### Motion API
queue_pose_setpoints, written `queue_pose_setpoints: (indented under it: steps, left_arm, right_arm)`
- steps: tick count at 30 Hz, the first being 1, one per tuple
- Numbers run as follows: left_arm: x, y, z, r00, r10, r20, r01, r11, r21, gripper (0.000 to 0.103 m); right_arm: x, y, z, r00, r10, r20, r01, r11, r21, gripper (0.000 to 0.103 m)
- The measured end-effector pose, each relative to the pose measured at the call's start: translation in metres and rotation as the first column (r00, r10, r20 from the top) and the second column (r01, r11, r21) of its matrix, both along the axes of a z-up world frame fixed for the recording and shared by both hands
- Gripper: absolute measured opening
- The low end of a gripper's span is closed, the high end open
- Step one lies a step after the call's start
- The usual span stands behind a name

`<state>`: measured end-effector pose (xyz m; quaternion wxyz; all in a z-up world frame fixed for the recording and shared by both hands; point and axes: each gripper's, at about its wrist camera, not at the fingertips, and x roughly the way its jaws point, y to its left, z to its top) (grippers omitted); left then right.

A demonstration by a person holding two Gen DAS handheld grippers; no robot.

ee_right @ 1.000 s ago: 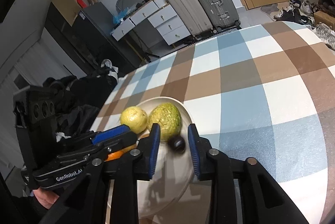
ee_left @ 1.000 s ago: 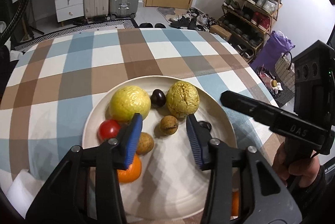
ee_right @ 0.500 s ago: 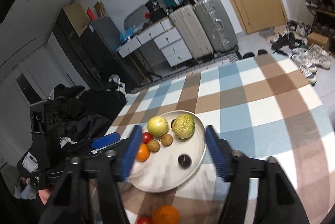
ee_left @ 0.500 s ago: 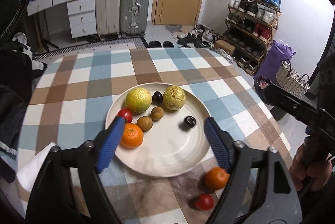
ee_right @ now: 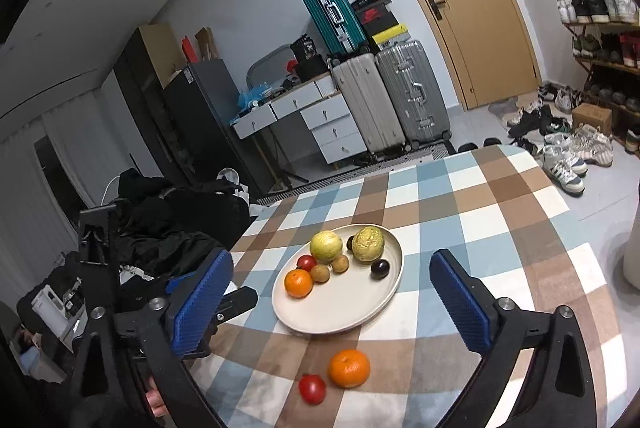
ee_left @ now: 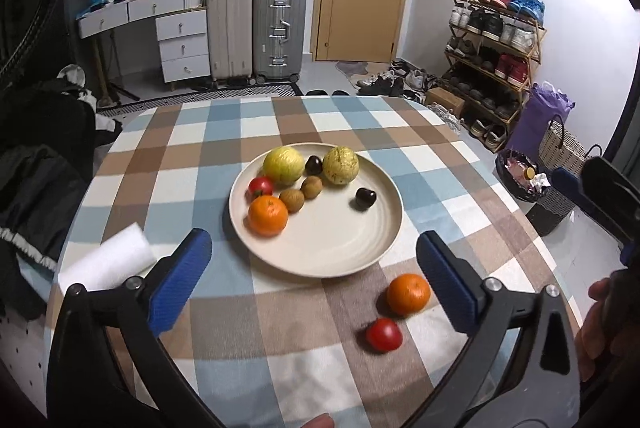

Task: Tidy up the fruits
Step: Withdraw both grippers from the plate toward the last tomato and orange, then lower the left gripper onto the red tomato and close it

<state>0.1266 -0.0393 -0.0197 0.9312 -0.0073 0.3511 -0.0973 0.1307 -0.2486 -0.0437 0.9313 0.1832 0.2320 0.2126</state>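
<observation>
Both wrist views look down, sharing plate

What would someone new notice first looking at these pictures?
Most likely the cream plate of fruit in the middle of the checked tablecloth, with two big yellow-green fruits at its far edge and an orange at its left. Next, the stray orange and tomato lying off the plate on the cloth, nearer the cameras.
</observation>
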Motion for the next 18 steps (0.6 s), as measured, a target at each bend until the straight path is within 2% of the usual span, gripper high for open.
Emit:
queue_pose_setpoints:
  steps: [6, 10, 18]
  left_arm:
    - [-0.024, 0.003, -0.014, 1.0, 0.008, -0.009, -0.008, 1.0, 0.018, 0.102]
    - [-0.027, 0.002, -0.032, 0.999, -0.004, -0.049, 0.005, 1.0, 0.023, 0.102]
    - [-0.03, 0.002, -0.065, 0.99, -0.061, -0.126, 0.057, 0.998, -0.034, 0.102]
  right_arm:
    - [-0.036, 0.003, -0.001, 0.999, -0.025, 0.03, 0.025, 1.0, -0.015, 0.103]
    - [-0.048, 0.011, -0.01, 0.995, -0.093, 0.026, 0.096, 0.988, -0.118, 0.103]
    - [-0.062, 0.02, -0.043, 0.987, -0.159, -0.014, 0.15, 0.953, -0.265, 0.103]
